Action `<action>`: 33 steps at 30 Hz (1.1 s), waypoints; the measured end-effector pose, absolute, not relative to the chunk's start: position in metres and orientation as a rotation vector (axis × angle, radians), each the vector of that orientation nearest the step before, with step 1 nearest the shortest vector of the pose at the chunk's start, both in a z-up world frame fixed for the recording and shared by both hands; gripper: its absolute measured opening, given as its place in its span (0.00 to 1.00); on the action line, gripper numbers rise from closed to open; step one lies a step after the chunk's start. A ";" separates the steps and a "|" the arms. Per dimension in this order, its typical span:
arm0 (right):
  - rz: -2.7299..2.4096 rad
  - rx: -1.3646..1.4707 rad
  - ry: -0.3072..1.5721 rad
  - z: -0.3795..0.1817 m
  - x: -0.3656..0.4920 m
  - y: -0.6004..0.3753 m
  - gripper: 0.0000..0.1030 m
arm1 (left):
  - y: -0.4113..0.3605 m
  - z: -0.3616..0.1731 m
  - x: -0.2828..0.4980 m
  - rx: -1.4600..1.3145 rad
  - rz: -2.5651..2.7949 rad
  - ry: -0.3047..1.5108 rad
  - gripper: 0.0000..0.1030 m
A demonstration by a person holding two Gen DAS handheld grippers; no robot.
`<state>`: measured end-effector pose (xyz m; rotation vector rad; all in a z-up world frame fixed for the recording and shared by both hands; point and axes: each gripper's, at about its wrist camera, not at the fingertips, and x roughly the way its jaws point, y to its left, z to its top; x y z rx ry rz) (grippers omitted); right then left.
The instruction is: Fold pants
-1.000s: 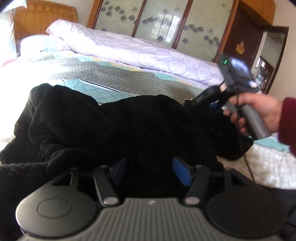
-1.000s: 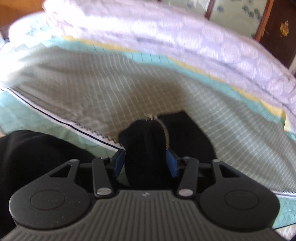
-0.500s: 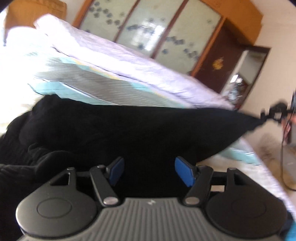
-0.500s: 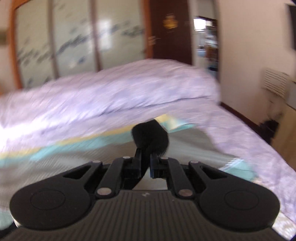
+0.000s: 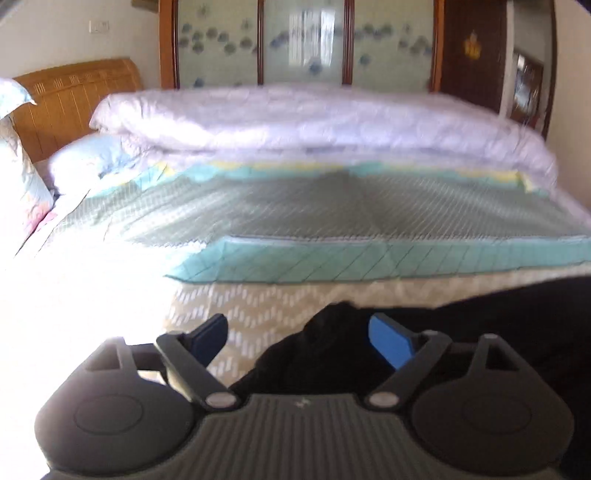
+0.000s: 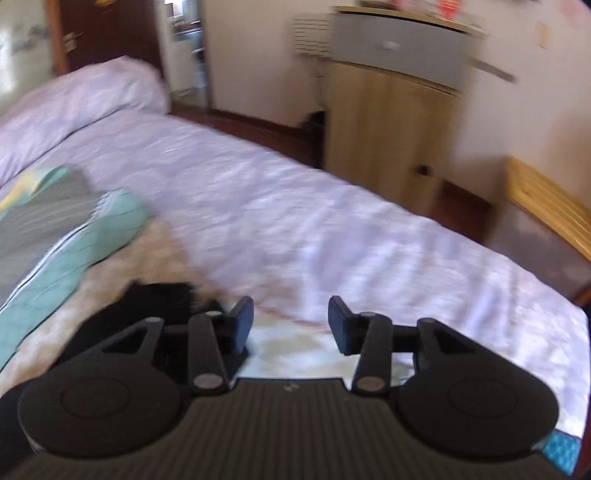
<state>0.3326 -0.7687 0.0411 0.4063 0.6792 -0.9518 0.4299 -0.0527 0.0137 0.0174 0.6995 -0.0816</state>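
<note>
Left gripper (image 5: 297, 334) with jaws spread wide, blue pads (image 5: 388, 341) apart, nothing clamped; black pants (image 5: 480, 325) bunched in the gap between the fingers and running off to the right edge, lying on the beige patterned sheet (image 5: 258, 314). Cannot tell whether cloth touches the right pad. Beyond it, teal quilt (image 5: 369, 258) with grey checked top, edge folded toward the camera; white duvet (image 5: 314, 118) rolled along the far side; pillow (image 5: 85, 162) at left by the wooden headboard (image 5: 74, 96); glass-panel wardrobe (image 5: 303, 40) behind. Right gripper (image 6: 291, 319) also wide open, dark pads (image 6: 242, 321) well apart, holding nothing, over bare bedding. Pants end (image 6: 147, 306) just left of the left finger, partly hidden behind the linkage, lying on the beige sheet. Teal quilt corner (image 6: 92, 236) further left; lilac bedspread (image 6: 295, 206) spreading ahead and right to the bed edge; wooden cabinet (image 6: 391, 122) with grey drawer past the bed; dark door (image 6: 103, 33) at upper left. Both views motion-blurred, fine detail unclear.
</note>
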 end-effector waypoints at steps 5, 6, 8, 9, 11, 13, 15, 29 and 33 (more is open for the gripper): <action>-0.726 0.416 0.632 0.069 0.368 -0.751 0.46 | -0.061 -0.008 0.455 -0.048 -0.153 0.781 1.00; -0.659 0.401 0.647 0.072 0.382 -0.742 0.46 | -0.065 -0.015 0.458 -0.056 -0.158 0.787 1.00; -0.568 0.323 0.701 0.068 0.410 -0.724 0.52 | -0.075 -0.030 0.464 -0.039 -0.141 0.815 0.78; -0.552 0.256 0.751 0.058 0.425 -0.714 0.60 | -0.080 -0.037 0.466 -0.014 -0.134 0.847 0.61; -0.564 0.152 0.859 0.032 0.448 -0.706 0.61 | -0.084 -0.047 0.468 0.020 -0.122 0.895 0.25; -0.605 0.096 0.957 0.002 0.460 -0.709 0.46 | -0.082 -0.042 0.462 0.026 -0.130 0.877 0.11; -0.600 0.049 0.903 -0.001 0.461 -0.708 0.13 | -0.078 -0.028 0.456 0.020 -0.121 0.837 0.09; -0.683 0.190 0.658 0.053 0.460 -0.736 0.31 | -0.061 -0.022 0.465 -0.106 0.016 0.780 0.65; -0.548 0.319 0.831 0.030 0.467 -0.736 0.74 | -0.060 -0.023 0.470 -0.049 0.007 0.797 0.78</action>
